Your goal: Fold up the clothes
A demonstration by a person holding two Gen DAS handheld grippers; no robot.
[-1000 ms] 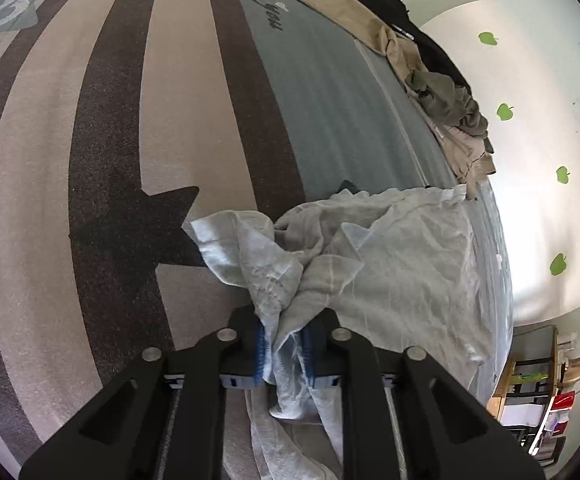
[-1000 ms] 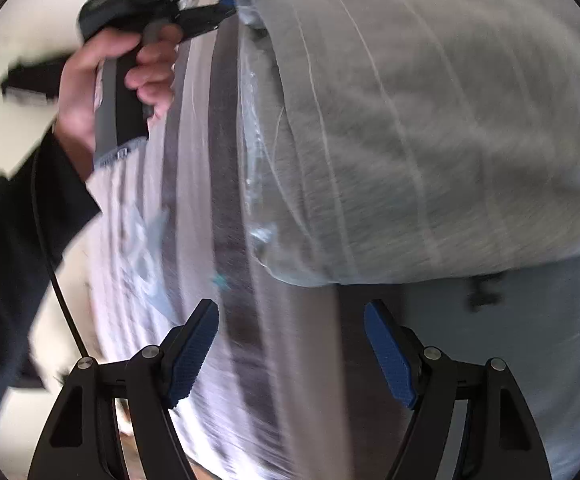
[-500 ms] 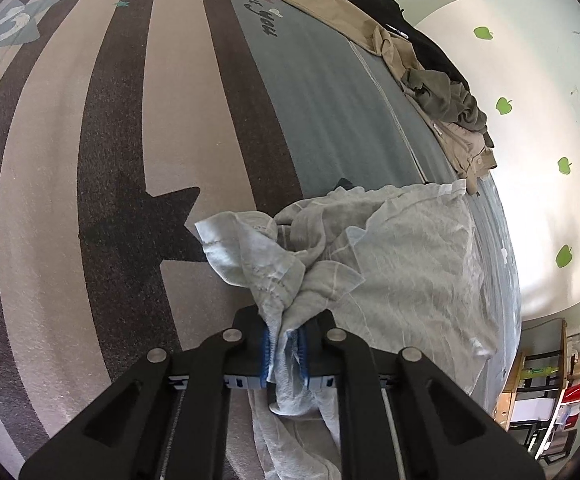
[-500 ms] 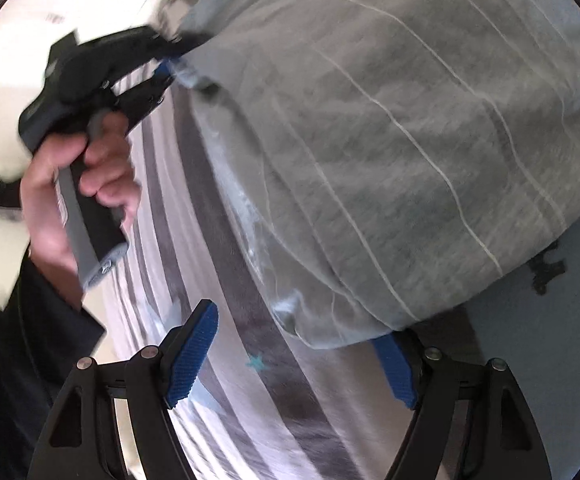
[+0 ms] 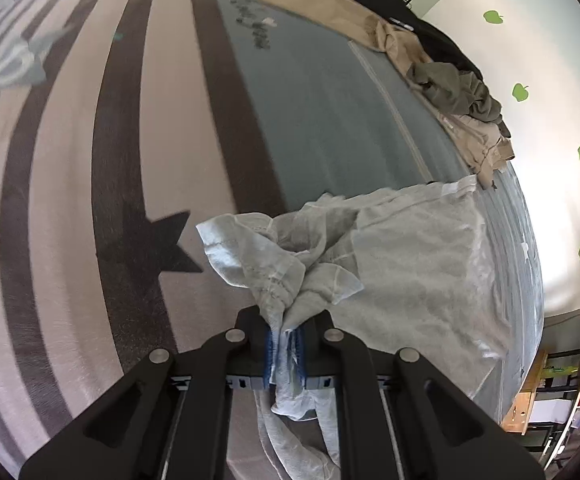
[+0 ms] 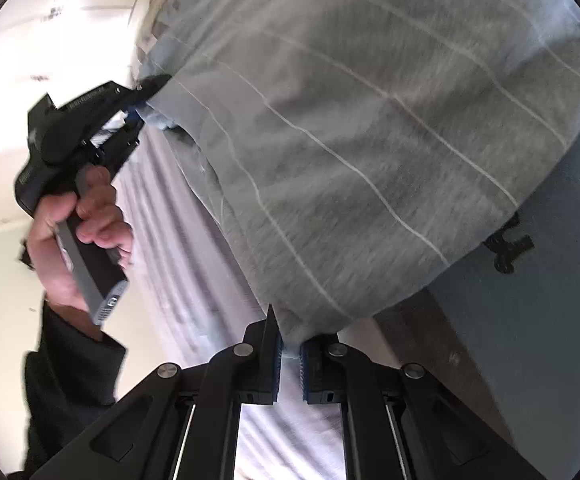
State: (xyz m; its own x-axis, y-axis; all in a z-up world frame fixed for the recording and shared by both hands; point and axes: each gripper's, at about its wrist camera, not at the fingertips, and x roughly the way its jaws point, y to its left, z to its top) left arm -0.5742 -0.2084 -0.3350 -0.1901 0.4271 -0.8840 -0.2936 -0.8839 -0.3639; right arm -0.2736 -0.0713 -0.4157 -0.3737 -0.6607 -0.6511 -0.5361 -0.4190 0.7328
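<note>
Left wrist view: left tool (image 5: 285,347) clamped on bunched corner of grey garment (image 5: 409,264), spread over striped bed cover (image 5: 70,160). Right wrist view: right tool (image 6: 288,354) pinched shut on garment's lower edge; left hand (image 6: 78,236) gripping handle.

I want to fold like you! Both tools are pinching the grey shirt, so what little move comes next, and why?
Probably lift both tools together. The left tool grips a bunched corner of the thin grey white-striped garment, the right tool its lower edge, so raising should let the crumpled cloth hang smooth above the striped star-patterned bedcover.
</note>
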